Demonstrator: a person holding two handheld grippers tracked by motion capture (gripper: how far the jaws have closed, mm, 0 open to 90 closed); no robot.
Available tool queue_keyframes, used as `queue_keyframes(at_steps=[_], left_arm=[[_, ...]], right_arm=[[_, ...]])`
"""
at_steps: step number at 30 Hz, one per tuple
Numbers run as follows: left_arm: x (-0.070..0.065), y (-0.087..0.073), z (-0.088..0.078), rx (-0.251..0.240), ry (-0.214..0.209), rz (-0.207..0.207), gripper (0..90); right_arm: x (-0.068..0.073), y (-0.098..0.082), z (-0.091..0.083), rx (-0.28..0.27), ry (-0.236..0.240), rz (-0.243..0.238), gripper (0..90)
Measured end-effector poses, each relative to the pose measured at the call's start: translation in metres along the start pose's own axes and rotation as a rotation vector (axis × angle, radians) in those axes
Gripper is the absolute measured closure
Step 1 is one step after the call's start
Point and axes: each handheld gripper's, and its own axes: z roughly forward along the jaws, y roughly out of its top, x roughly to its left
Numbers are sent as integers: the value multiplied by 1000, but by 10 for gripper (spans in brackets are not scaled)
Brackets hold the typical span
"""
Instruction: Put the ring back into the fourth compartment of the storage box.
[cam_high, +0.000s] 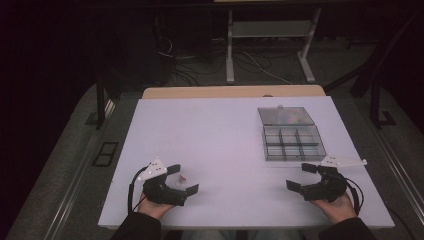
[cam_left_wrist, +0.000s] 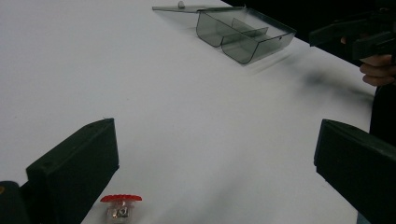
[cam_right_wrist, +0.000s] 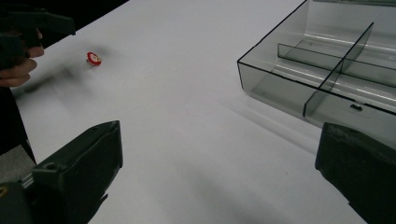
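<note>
We are seeing bare white table lying wide between the left gripper and the right gripper. Only the small red-capped part is sitting between the left jaws. The smoky compartment box, lid folded back, is blocking the far right corner.

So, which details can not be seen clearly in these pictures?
- Red part: left gripper view, its lower end is cut by the bottom edge; too small in the high view to identify.
- Box: right gripper view, its far side is cut by the frame edges.
- Lid: high view, the colours under it are blurred.
</note>
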Motion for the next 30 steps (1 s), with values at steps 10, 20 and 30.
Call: queue_keyframes(at_steps=[10,20,30], left_arm=[[0,0,0,3,-9,3,0],[-1,0,0,5,-18,-2,0],[-2,3,-1,22,-17,-2,0]], right_arm=[[1,-1,2,29,-3,-24,1],[2,-1,2,38,-2,-32,2],[2,0,3,46,-2,-44,2]])
